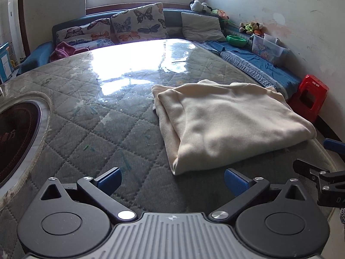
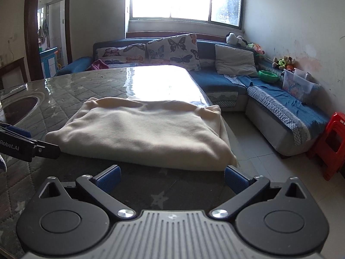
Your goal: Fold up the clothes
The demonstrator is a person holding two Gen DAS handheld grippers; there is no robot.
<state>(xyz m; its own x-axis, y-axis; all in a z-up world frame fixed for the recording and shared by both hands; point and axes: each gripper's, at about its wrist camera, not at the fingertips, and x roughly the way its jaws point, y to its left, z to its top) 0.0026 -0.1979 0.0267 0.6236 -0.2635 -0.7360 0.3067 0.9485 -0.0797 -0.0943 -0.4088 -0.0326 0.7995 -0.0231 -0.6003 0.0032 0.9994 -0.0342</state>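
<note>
Cream garment [image 1: 232, 120] lies folded on the table [image 1: 103, 133] — both grippers empty.

Far left, a dark round inset [image 1: 17, 138] sits in the quilted top; then the left gripper [image 1: 172, 180], fingers spread wide, holding nothing, just short of the bundle's near edge. The right gripper [image 2: 172, 178] — fingers likewise apart — faces the garment's near side, close to the table's right edge. Beyond, a blue sofa [image 2: 276, 99] and a red stool [image 2: 332, 144].
</note>
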